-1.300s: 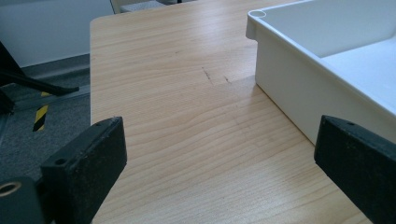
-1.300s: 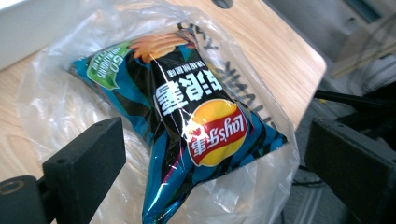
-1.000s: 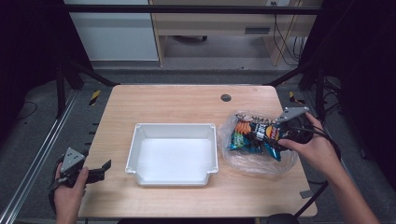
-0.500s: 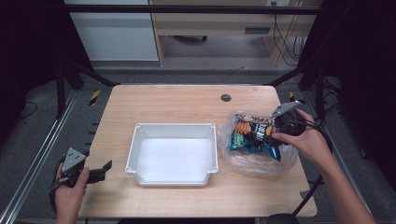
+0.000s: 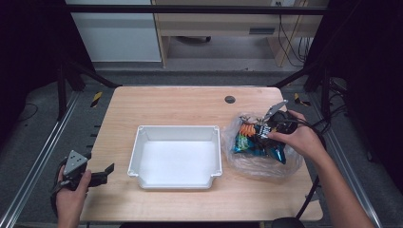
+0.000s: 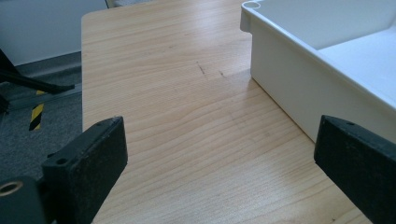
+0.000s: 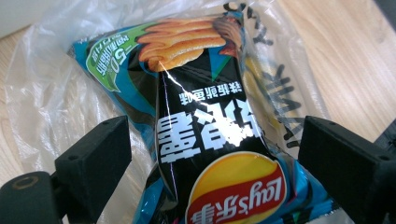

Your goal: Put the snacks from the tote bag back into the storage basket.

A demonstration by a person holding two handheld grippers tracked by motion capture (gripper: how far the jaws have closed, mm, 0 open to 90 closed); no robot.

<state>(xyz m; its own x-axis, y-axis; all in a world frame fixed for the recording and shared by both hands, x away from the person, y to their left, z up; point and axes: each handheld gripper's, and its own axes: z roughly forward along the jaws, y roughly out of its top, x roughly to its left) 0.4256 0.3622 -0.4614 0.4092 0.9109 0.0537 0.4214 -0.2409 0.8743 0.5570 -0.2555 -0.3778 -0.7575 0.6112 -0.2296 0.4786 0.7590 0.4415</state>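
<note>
Moved since earlier: right gripper has come inward and down over the crisp packet, and its jaws have just been closing a little; the packet lies between them, not yet pinched.
Crisp packet: a black-and-blue Lay's bag, lying inside a clear plastic bag on the right side of the tabletop; other snack packets sit beside it in the plastic, too small to name.
Right gripper state: jaws wide, one on each side of the packet in the right gripper view, gaps visible on both sides.
White tray: empty, in the middle of the tabletop, just left of the plastic bag.
Left gripper: jaws wide and holding nothing, resting at the near left edge of the tabletop, the tray wall beside it.
Done so far: judged from the layout, only the approach; nothing has left the plastic bag.
Left to do: probably close on the packet, lift it clear of the plastic and set it in the tray, then likely the same for the remaining packets.
</note>
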